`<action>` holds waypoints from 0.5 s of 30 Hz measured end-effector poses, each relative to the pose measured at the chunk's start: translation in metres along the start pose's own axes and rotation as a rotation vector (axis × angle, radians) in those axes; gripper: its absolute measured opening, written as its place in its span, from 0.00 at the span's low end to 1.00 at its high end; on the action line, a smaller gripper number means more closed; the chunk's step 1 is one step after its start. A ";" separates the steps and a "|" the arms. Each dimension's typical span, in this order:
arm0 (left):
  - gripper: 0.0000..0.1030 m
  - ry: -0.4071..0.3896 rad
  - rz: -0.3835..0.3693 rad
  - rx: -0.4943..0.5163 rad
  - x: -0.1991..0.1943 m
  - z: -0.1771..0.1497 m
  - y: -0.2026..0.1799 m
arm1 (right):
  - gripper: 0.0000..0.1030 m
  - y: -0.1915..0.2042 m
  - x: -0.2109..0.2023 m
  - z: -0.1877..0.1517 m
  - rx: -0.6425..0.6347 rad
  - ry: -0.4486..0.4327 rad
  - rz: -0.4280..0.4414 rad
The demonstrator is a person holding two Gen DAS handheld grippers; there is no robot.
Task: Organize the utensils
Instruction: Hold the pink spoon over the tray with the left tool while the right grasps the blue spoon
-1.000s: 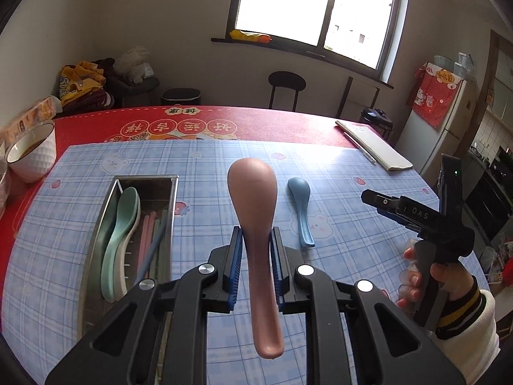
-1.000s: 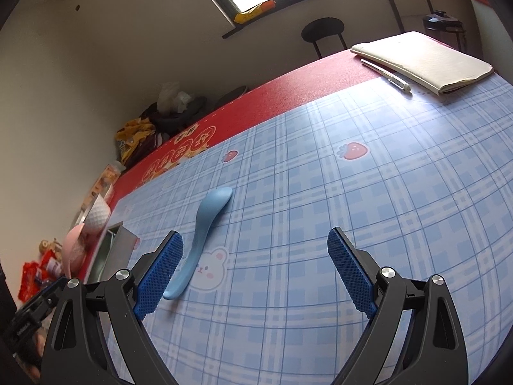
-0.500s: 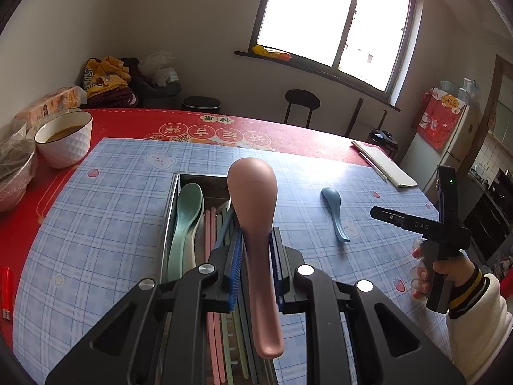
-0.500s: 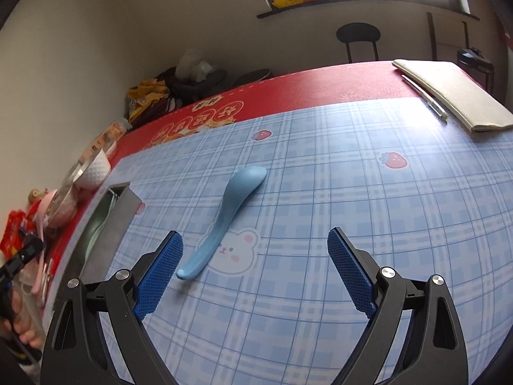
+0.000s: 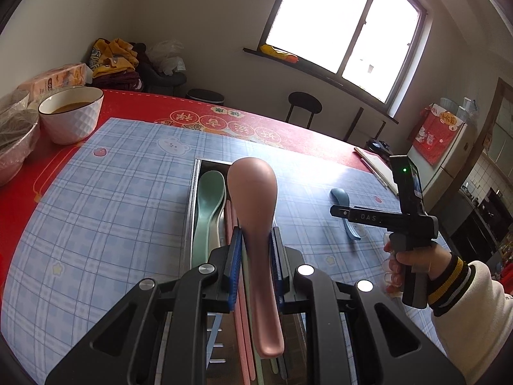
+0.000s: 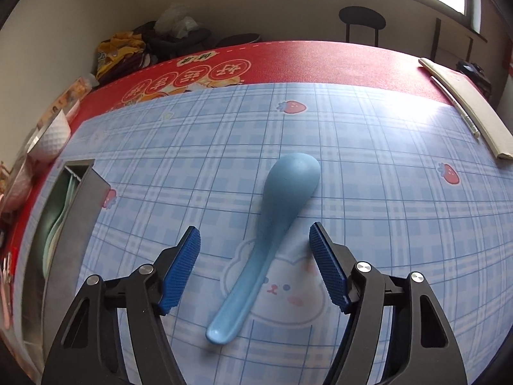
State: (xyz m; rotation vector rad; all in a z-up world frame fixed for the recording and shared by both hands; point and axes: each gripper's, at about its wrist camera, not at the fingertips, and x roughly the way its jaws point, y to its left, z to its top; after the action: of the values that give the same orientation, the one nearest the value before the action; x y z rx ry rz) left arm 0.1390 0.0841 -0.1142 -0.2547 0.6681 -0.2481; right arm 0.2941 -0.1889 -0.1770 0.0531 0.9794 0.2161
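My left gripper (image 5: 255, 240) is shut on the handle of a pink spoon (image 5: 253, 192), held above a steel utensil tray (image 5: 193, 211). In the tray lie a green spoon (image 5: 207, 202) and pink and green chopsticks. A blue spoon (image 6: 275, 218) lies bowl-down on the blue checked mat. My right gripper (image 6: 255, 243) hangs over its handle, jaws closing, pads on either side and apart from the spoon. The left wrist view also catches the right gripper (image 5: 336, 210) and the blue spoon (image 5: 344, 207) beneath it.
A white bowl (image 5: 72, 114) with brown liquid and a foil-covered bowl (image 5: 12, 141) stand on the red tablecloth at the left. A notebook (image 6: 471, 106) with a pen lies at the table's far right. The tray (image 6: 77, 211) is left of the blue spoon.
The left gripper carried the pink spoon leftwards over the tray. The right gripper swung over the blue spoon, tilted down, and its jaws narrowed around the handle.
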 end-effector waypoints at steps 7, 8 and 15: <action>0.16 0.003 -0.018 -0.020 0.000 -0.003 0.007 | 0.34 0.004 0.000 0.002 -0.039 -0.006 -0.067; 0.16 0.003 -0.021 -0.022 0.000 -0.004 0.007 | 0.29 0.003 0.000 0.001 -0.039 -0.008 -0.065; 0.16 0.012 -0.018 -0.027 -0.001 -0.006 0.008 | 0.16 0.015 -0.006 -0.007 -0.096 -0.023 -0.063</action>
State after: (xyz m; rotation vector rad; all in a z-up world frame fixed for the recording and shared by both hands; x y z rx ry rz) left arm 0.1353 0.0910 -0.1204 -0.2850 0.6821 -0.2581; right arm 0.2822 -0.1763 -0.1739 -0.0624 0.9457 0.2039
